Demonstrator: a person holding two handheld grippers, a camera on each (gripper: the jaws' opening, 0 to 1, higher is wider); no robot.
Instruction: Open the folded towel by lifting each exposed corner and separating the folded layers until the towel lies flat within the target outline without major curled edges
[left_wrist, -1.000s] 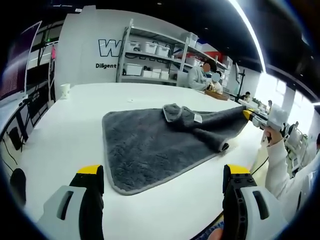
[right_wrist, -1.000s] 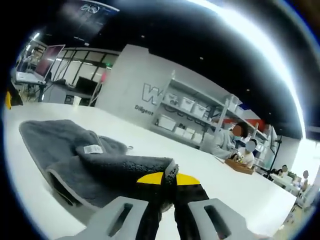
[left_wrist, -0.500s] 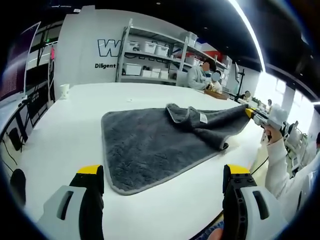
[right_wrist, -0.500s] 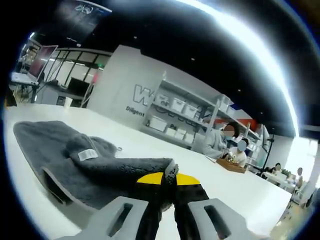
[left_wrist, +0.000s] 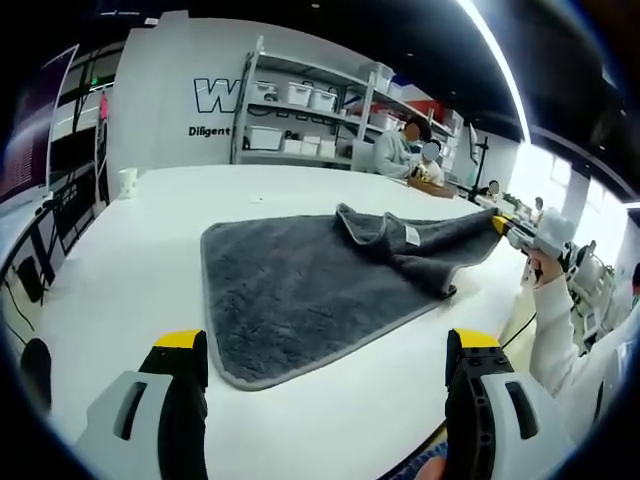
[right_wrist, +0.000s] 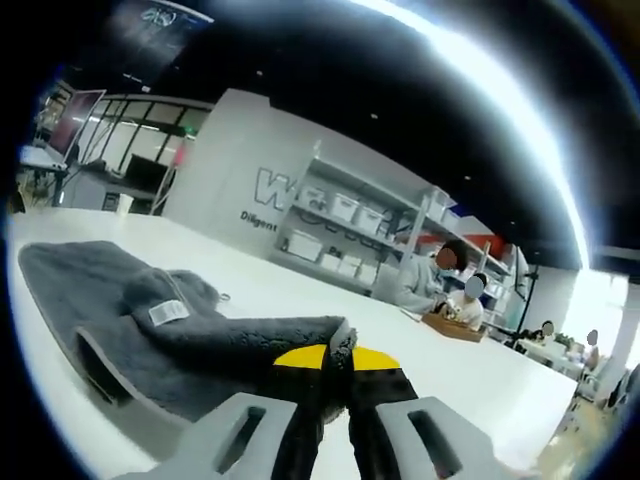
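- Towel (left_wrist: 310, 290), grey and plush with a paler stitched border, lies on a white table (left_wrist: 130, 250); the half nearer the left gripper (left_wrist: 325, 365) is spread flat, the far half is doubled over in a rumpled fold.
- Its underside within the fold is hidden, and no outline can be made out on the table around the towel.
- A small white label (left_wrist: 412, 236) sits on the folded layer; its print is too small to read.
- Left gripper hangs short of the towel's near edge, its yellow-tipped jaws wide apart and grasping nothing.
- Right gripper (right_wrist: 335, 362) is clenched on a towel corner, lifted off the table; the yellow tips meet with pile bunched between them, and the corner's end is buried in the jaws.
- From the left gripper view the right gripper (left_wrist: 505, 226) appears at the towel's far right corner, held by a hand in a white sleeve (left_wrist: 560, 330).
- Beyond the towel stand metal shelves (left_wrist: 300, 110) of white bins against a wall whose lettering (left_wrist: 215, 98) is cut off by them.
- People (left_wrist: 410, 150) sit at a bench beyond the towel.
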